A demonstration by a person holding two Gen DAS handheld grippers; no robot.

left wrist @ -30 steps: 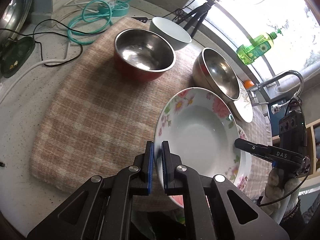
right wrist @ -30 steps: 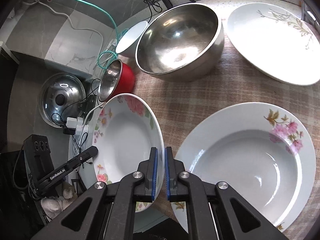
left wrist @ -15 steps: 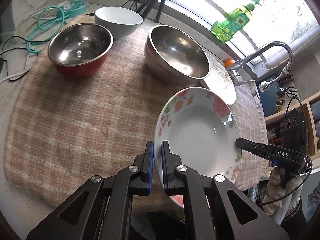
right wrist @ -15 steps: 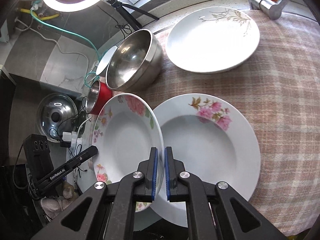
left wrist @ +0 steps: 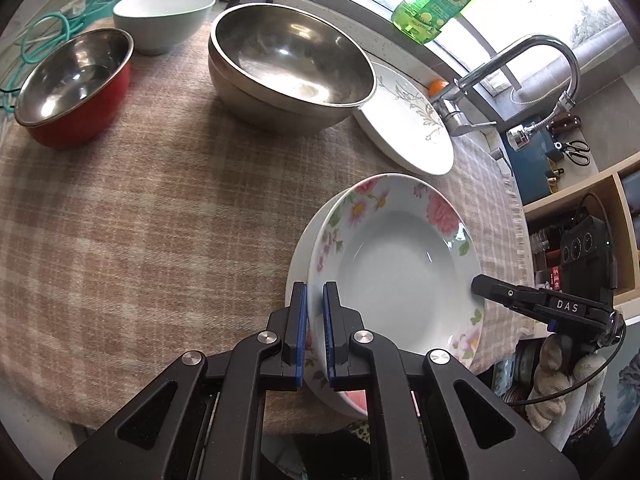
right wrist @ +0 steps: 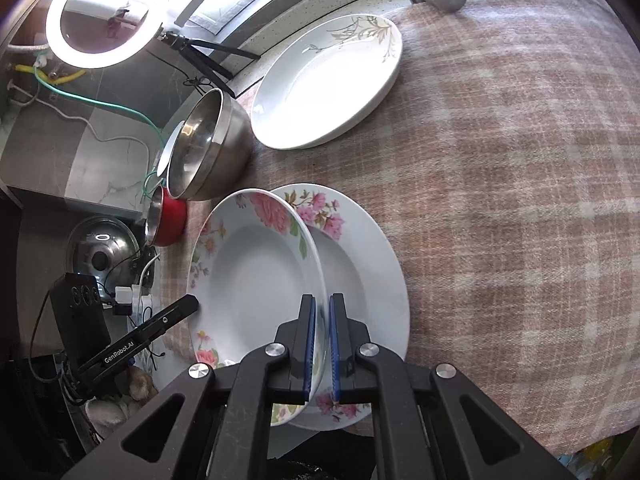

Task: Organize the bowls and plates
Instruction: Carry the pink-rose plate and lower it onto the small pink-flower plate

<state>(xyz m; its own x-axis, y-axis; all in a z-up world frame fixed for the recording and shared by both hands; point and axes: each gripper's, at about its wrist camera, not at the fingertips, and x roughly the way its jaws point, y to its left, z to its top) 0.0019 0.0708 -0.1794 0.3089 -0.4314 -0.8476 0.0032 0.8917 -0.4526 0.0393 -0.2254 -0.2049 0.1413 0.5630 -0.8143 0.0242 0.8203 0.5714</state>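
Fingers [left wrist: 335,332] of the left gripper [left wrist: 315,334] are clamped on the near rim of the flowered plate [left wrist: 396,268], which hangs tilted over a second flowered plate [left wrist: 298,264] lying on the checked cloth [left wrist: 160,208] that covers the surface. From this left wrist view, the right gripper [left wrist: 478,285] pinches the plate's opposite rim. Farther back sit the large steel bowl [left wrist: 288,64], the red bowl [left wrist: 72,84], the white bowl [left wrist: 164,16] and a white plate [left wrist: 412,124] with a gold leaf pattern.

From the right wrist view, the right gripper [right wrist: 321,344] is likewise shut on the rim of the flowered plate [right wrist: 252,276], with the left gripper [right wrist: 192,305] nipping the far edge. The lower flowered plate [right wrist: 360,260] shows beneath, offset to the right.

Judging by this, the step in hand is stacking one plate on its match. Next, the carried plate needs centring over the lower one, levelling, lowering until it nests, then both grips released together.
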